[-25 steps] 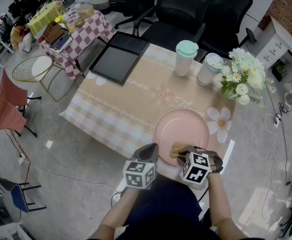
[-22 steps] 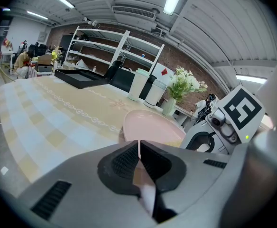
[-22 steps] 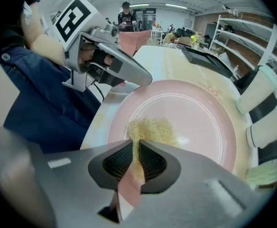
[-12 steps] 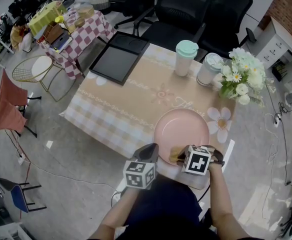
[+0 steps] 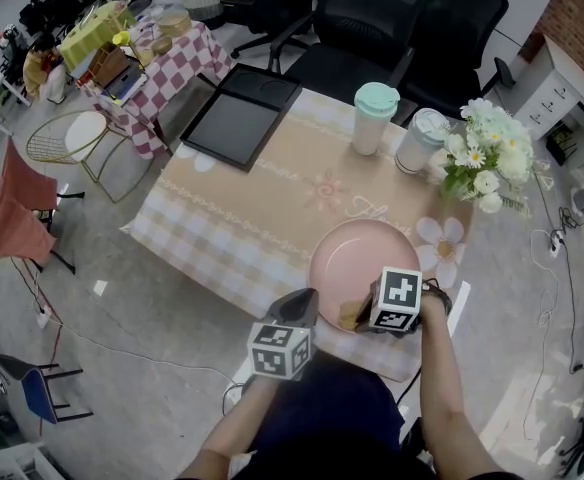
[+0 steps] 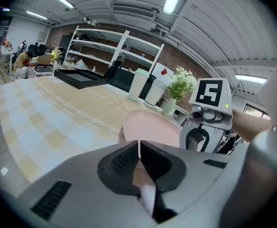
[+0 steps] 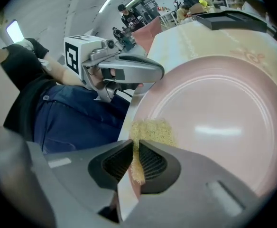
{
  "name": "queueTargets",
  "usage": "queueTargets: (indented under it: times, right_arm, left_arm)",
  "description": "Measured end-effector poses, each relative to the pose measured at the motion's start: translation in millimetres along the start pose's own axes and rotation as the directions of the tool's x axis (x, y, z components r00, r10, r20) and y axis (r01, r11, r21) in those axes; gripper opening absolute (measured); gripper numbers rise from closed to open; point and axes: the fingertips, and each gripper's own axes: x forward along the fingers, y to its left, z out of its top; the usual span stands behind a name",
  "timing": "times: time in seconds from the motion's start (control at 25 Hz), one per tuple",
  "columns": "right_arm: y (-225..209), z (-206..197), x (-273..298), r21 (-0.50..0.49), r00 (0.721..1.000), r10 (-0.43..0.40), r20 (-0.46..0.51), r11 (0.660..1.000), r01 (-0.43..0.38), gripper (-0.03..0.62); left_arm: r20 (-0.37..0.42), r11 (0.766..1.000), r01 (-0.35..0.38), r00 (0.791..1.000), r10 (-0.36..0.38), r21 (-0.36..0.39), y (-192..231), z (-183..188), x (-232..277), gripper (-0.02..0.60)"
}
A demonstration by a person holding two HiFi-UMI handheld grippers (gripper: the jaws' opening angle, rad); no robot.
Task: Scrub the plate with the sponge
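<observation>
A cloth-covered table [image 5: 272, 208] fills the middle of the head view. The pink plate [image 5: 364, 256] lies flat at its lower right edge. The left gripper [image 5: 303, 305] sits at the plate's lower left rim with its jaws pressed together. The right gripper [image 5: 365, 318] has its jaws clamped on the yellow sponge [image 7: 150, 132]. The sponge rests on the plate's near rim, its long axis running from the jaws towards the top of the right gripper view.
</observation>
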Motion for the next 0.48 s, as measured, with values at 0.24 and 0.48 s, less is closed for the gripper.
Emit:
queueTargets:
  times: [0.24, 0.48]
  right_arm:
    - [8, 0, -2, -0.038, 0.999, 0.038, 0.005, 0.999, -0.037, 0.04]
    - [16, 4, -18, -0.106, 0.998, 0.027, 0.053, 0.994, -0.021, 0.04]
  left_arm:
    - [0.001, 1.0, -0.001, 1.0, 0.001, -0.001, 1, 1, 0, 0.021]
    - [-0.004, 1.0, -0.002, 1.0, 0.002, 0.0, 1, 1, 1, 0.021]
